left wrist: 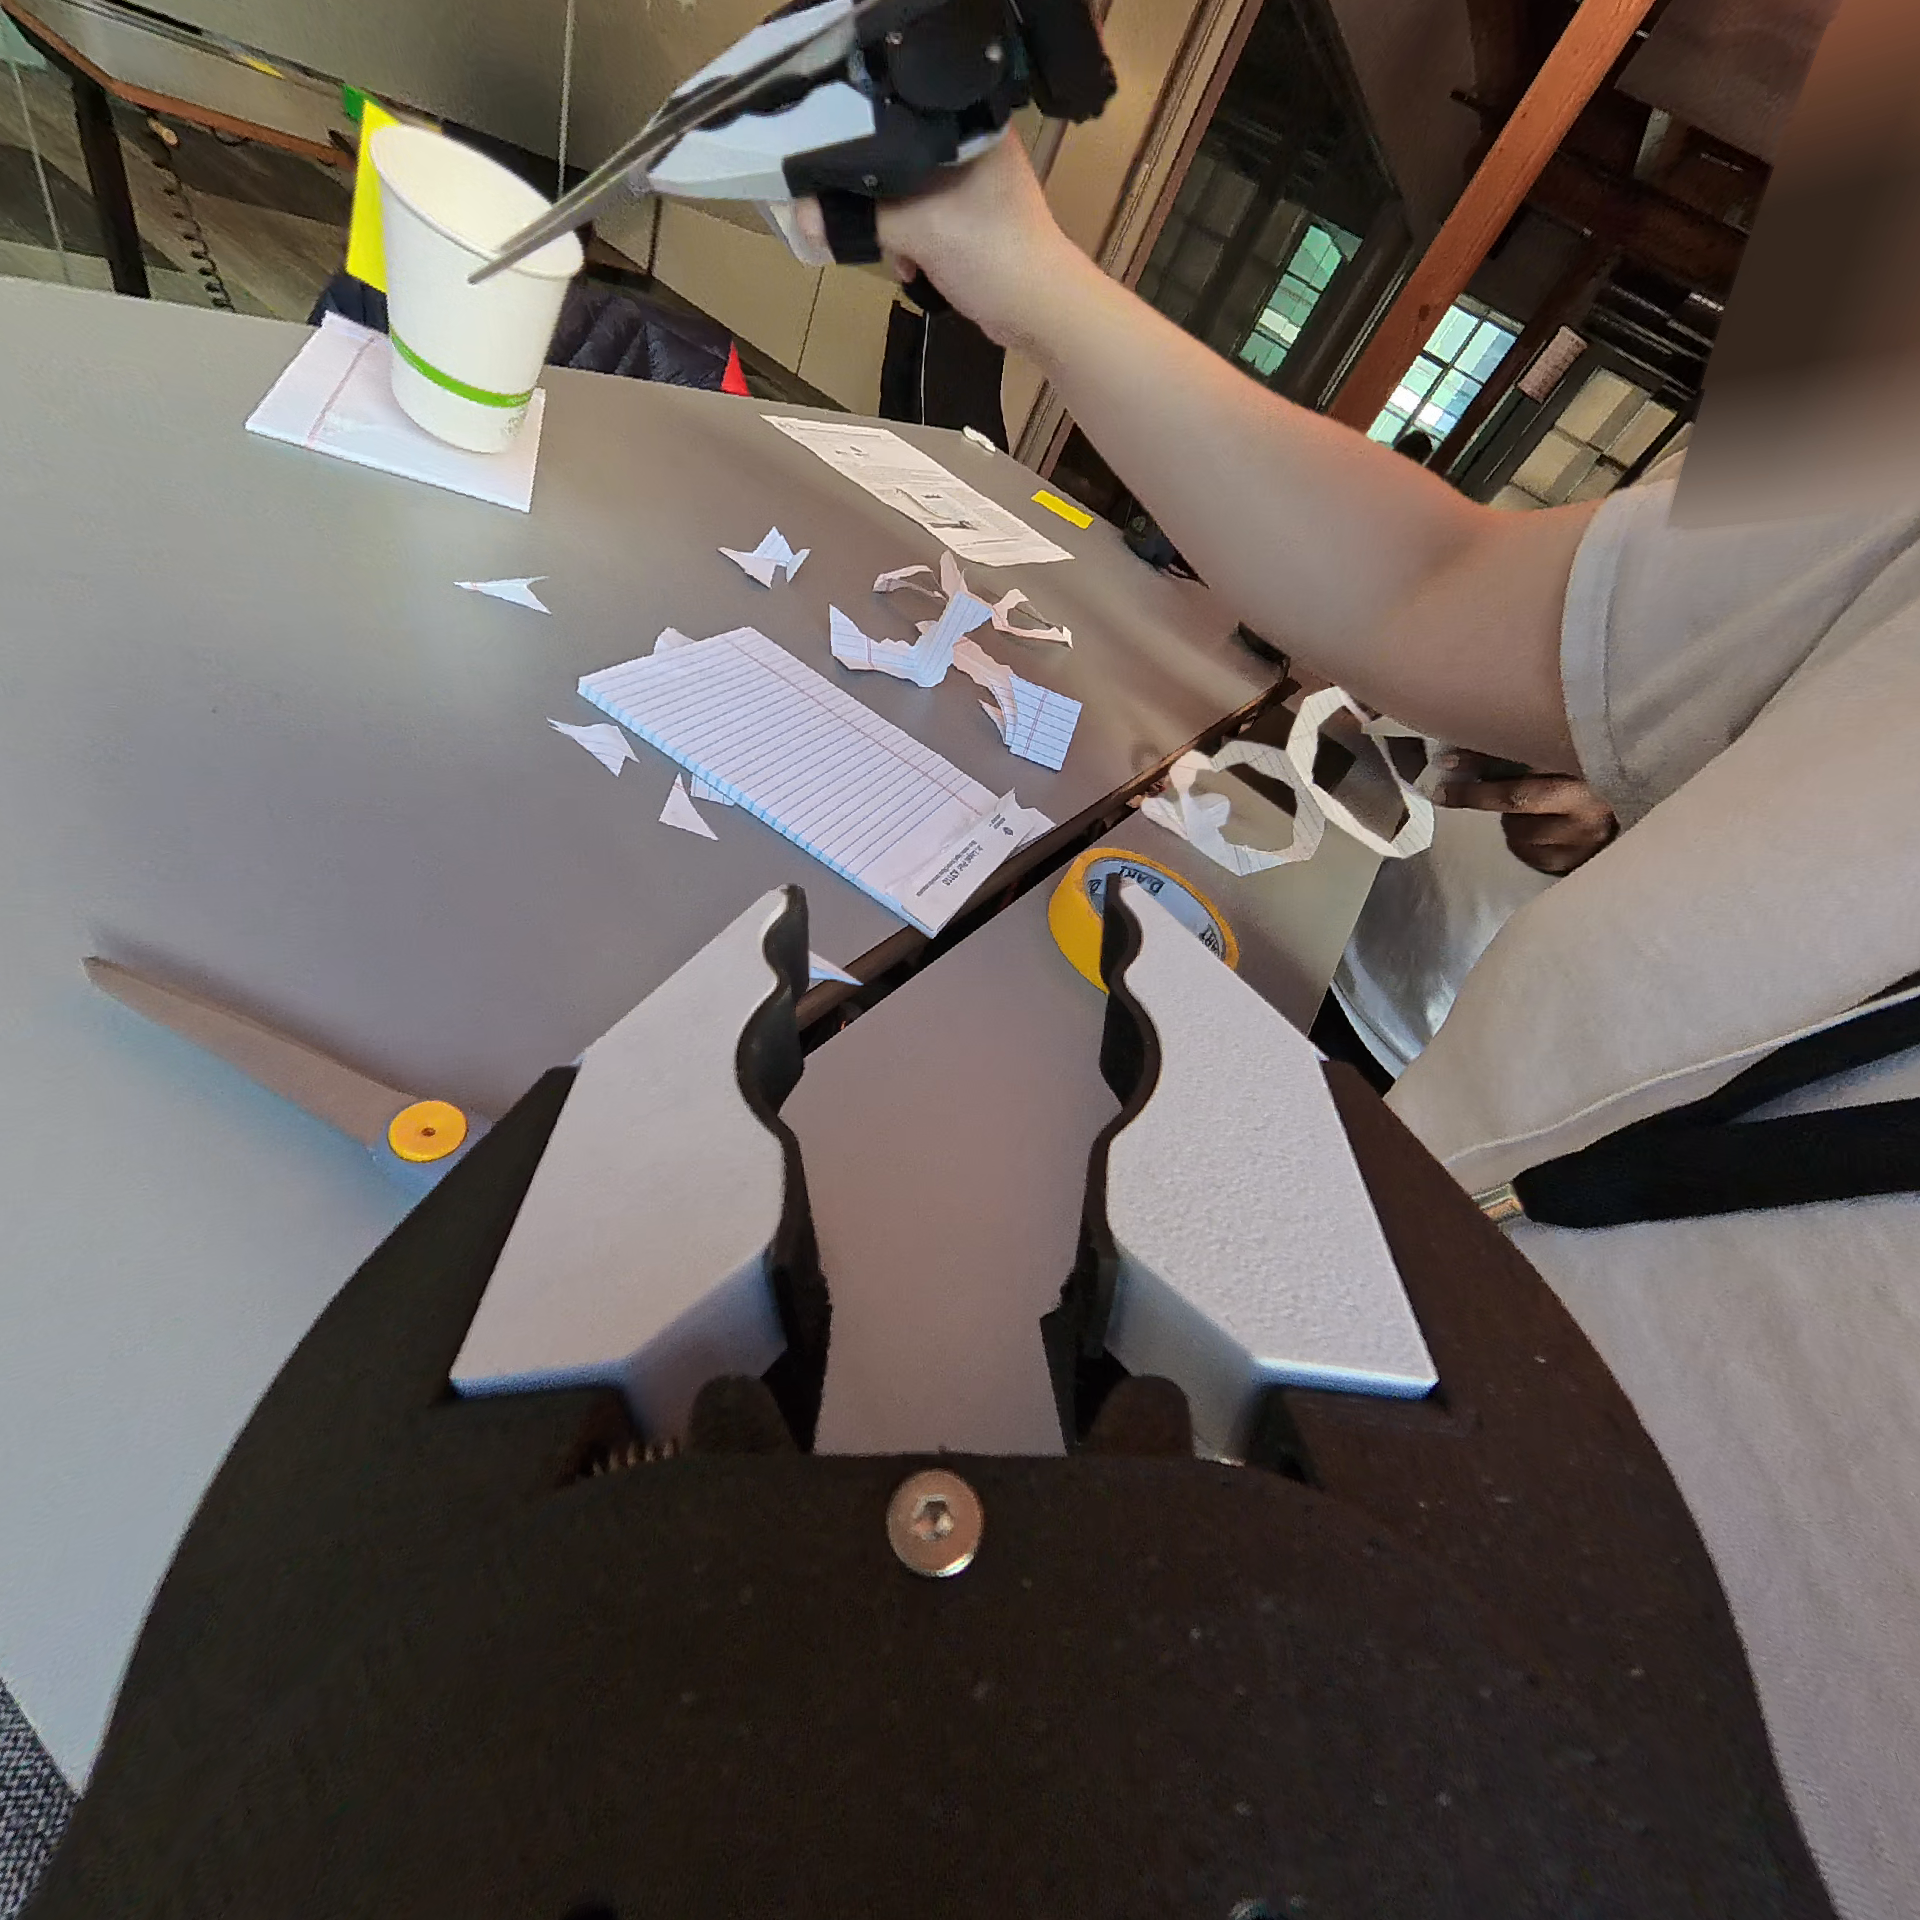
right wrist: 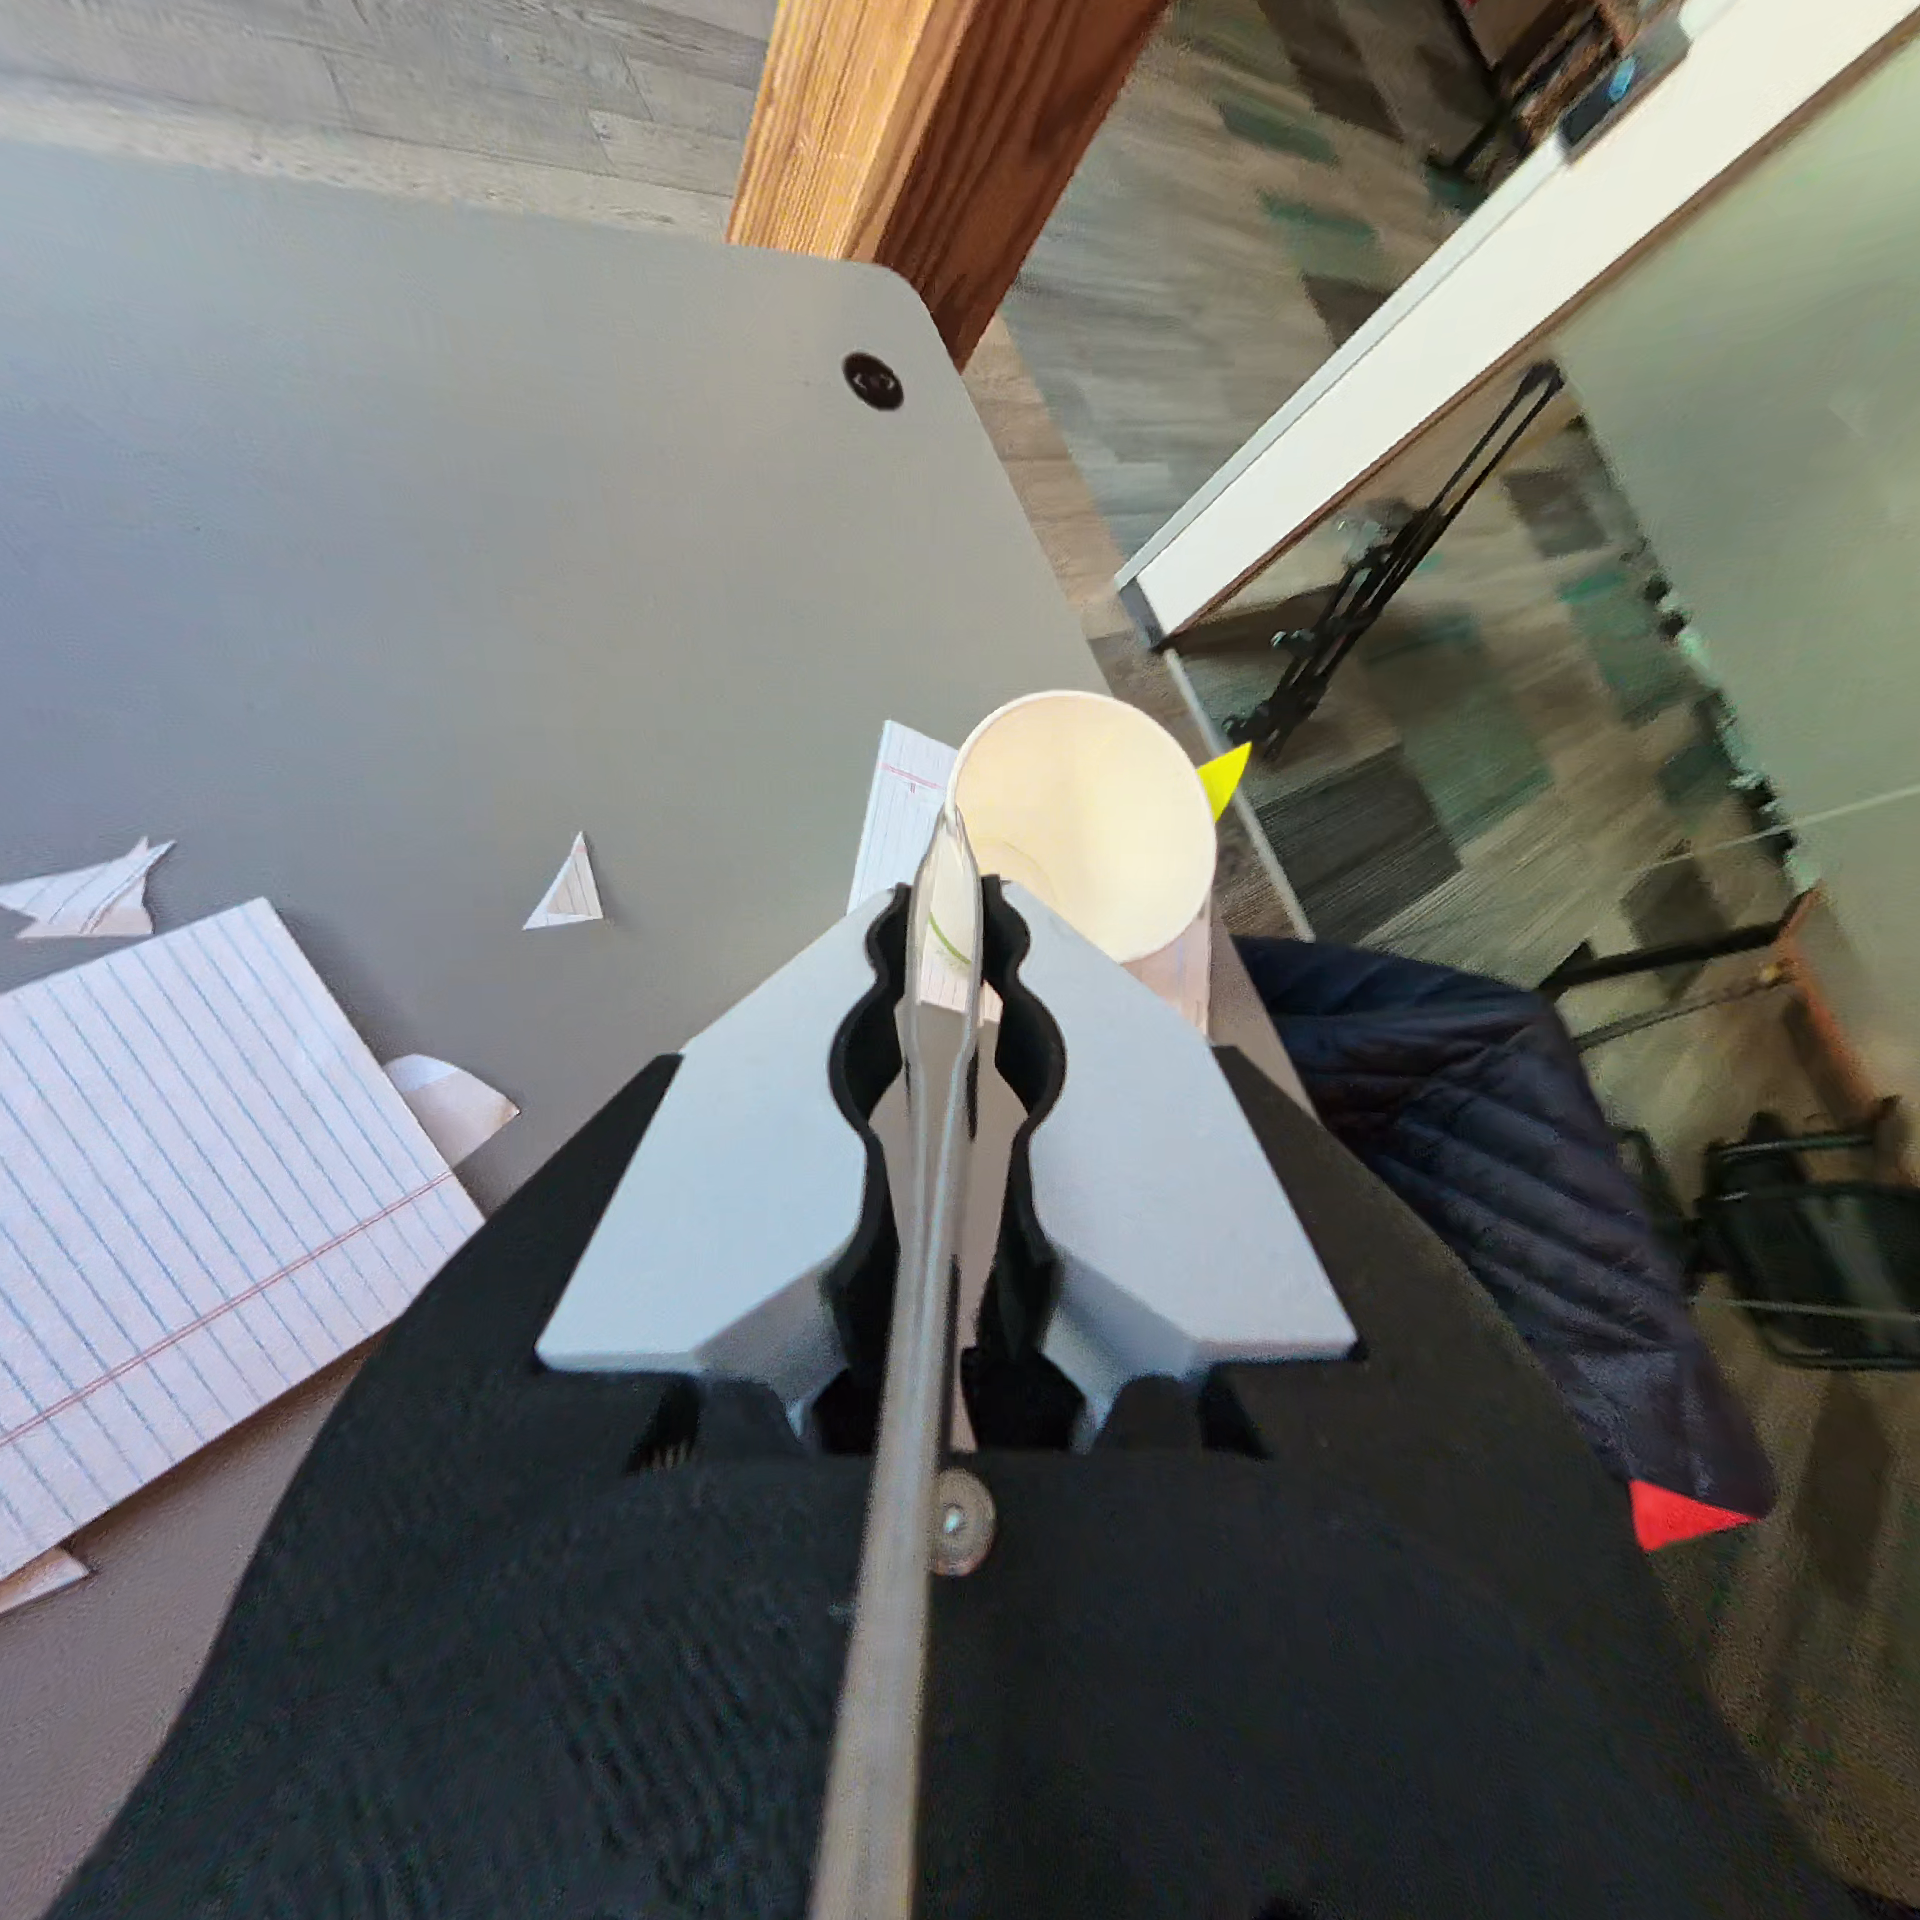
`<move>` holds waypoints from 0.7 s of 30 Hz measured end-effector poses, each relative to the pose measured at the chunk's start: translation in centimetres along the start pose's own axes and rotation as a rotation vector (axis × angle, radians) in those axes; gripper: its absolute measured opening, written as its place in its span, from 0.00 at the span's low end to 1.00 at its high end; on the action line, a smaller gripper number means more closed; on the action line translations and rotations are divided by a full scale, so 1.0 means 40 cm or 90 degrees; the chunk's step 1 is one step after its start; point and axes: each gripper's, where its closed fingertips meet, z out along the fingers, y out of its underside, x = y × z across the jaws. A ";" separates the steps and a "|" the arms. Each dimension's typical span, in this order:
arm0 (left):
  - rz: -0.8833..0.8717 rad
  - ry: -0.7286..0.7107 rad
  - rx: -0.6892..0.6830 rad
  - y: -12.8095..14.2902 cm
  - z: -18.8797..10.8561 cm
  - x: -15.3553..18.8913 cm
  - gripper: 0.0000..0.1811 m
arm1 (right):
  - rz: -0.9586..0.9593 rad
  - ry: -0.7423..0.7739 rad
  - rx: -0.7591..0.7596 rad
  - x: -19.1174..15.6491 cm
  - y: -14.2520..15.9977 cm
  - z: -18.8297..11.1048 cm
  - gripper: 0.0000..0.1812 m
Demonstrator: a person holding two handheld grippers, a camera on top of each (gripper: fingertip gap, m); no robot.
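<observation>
- Up close in the left wrist view, the left gripper (left wrist: 951,904) hangs over the grey table (left wrist: 208,779) with its two pale grey fingers (left wrist: 665,1122) spread apart and nothing between them.
- Just beyond its right fingertip lies a yellow roll of tape (left wrist: 1075,914); to its left a pair of scissors with an orange pivot (left wrist: 312,1070) lies flat on the table, partly hidden by the gripper body.
- Ahead sits a white lined notepad (left wrist: 790,748), with small triangular paper scraps (left wrist: 597,740) beside it and crumpled lined cuttings (left wrist: 956,634) past it.
- Farther off, a white paper cup with a green band (left wrist: 457,312) stands on another pad (left wrist: 332,416); the right gripper (left wrist: 748,135), held in a person's hand (left wrist: 966,249), points long metal tweezers (left wrist: 561,223) at the cup's rim.
- At the table's right edge a paper strip with cut-out holes (left wrist: 1299,779) hangs over the side.
- Next, in the right wrist view, the right gripper (right wrist: 951,904) is clamped on the metal tweezers (right wrist: 914,1299), whose tips reach the rim of the white paper cup (right wrist: 1091,821).
- The notepad (right wrist: 177,1164) and a triangular scrap (right wrist: 569,888) lie to the left; a dark quilted jacket (right wrist: 1455,1143) hangs off the table's right side.
</observation>
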 end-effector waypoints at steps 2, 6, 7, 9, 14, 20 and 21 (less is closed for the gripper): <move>0.005 -0.001 0.003 -0.001 -0.004 0.005 0.30 | 0.044 -0.011 -0.012 0.035 0.016 0.011 0.06; -0.003 -0.011 0.008 0.007 -0.021 -0.001 0.30 | 0.102 -0.031 0.005 0.056 0.019 0.024 0.07; -0.007 -0.012 0.011 0.008 -0.025 -0.003 0.30 | 0.111 -0.033 0.007 0.058 0.021 0.028 0.07; -0.012 -0.013 0.016 0.008 -0.029 -0.006 0.30 | 0.124 -0.033 0.011 0.063 0.026 0.037 0.07; -0.008 -0.008 0.014 0.006 -0.025 -0.003 0.30 | 0.124 -0.004 0.030 0.072 0.022 0.031 0.11; -0.008 0.003 0.010 0.005 -0.018 0.000 0.31 | 0.072 0.076 0.096 0.065 -0.035 -0.046 0.10; -0.007 0.004 0.011 0.005 -0.018 0.000 0.31 | 0.061 0.100 0.119 0.051 -0.055 -0.072 0.10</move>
